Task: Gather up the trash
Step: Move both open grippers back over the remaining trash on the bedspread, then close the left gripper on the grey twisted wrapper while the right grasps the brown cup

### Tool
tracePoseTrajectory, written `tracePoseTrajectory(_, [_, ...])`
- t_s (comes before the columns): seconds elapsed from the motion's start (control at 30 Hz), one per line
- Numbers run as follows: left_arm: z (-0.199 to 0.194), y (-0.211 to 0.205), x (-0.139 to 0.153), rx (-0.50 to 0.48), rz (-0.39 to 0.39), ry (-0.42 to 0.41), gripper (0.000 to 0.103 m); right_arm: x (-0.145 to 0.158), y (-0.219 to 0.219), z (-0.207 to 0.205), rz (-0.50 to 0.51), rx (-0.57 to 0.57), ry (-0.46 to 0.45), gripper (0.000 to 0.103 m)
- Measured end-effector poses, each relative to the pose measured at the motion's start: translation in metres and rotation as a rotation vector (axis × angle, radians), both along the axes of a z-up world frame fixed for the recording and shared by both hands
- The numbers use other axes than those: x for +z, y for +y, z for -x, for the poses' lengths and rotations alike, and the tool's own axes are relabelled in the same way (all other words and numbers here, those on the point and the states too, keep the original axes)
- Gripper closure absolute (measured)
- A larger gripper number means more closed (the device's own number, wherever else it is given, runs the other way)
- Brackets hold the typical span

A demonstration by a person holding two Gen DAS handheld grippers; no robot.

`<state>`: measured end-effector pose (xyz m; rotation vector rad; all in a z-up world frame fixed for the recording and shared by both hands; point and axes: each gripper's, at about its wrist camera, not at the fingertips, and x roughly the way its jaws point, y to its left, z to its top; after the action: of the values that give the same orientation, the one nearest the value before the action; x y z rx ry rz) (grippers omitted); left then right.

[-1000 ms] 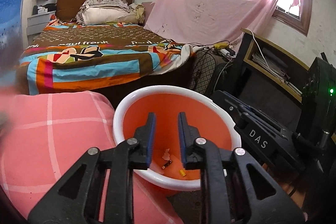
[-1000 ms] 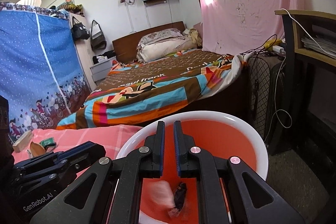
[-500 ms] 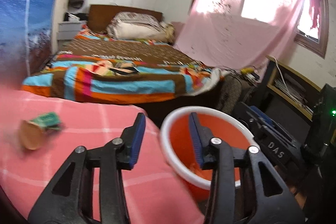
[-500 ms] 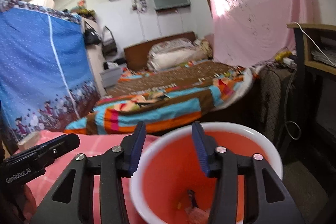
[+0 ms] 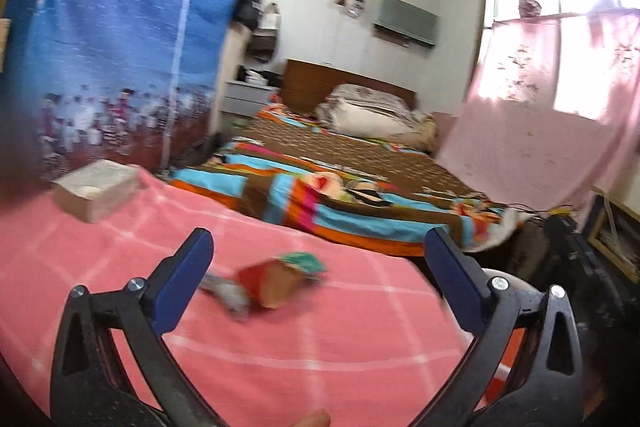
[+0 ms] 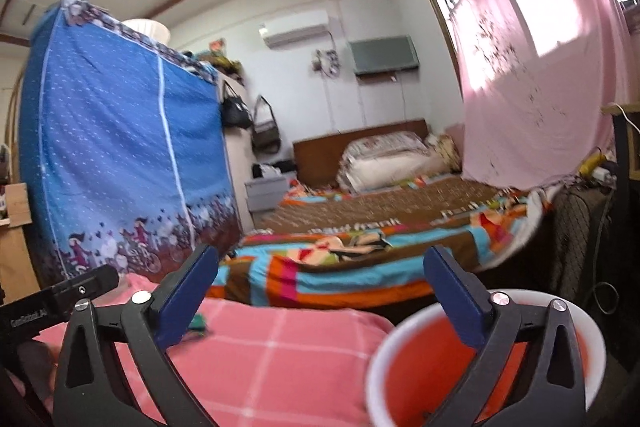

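Trash [image 5: 280, 281], a small crumpled cluster of what seems to be a red-and-tan wrapper with a green scrap and a grey piece, though blur makes this uncertain, lies on the pink checked cloth [image 5: 280, 367], well left of the orange bin [image 6: 424, 379]. The left gripper [image 5: 320, 279] hovers just short of it, jaws spread wide and holding nothing; the right gripper [image 6: 322, 291], likewise wide apart and empty, hangs above the bin's near side. The risk from here is a closing grasp that catches only one scrap and scatters the rest, or bunches the soft cloth instead. Only the left view shows the trash plainly, plus a pale box [image 5: 96, 191] farther left of the bin; only the right view shows the bin's white rim and orange interior, with a green speck of the trash peeping past its left finger.
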<state>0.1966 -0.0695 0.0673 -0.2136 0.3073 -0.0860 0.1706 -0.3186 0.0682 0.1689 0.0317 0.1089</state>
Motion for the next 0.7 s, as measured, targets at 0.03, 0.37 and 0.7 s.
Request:
tracePoseTrajectory(0.03, [0.002,0.006,0.0,0.015,-0.004,-0.004,0.0,0.001,0.004,0.0,0.001,0.011,-0.013,0.0])
tracePoseTrajectory(0.37, [0.022,0.066,-0.003,0.118,-0.065,-0.082,0.0,-0.001,0.06,0.005,0.073,0.113,-0.129,0.0])
tracePoseTrajectory(0.7, [0.007,0.084,-0.013,0.111,-0.141,-0.072,0.0,-0.016,0.096,-0.019,0.175,0.159,-0.081,0.0])
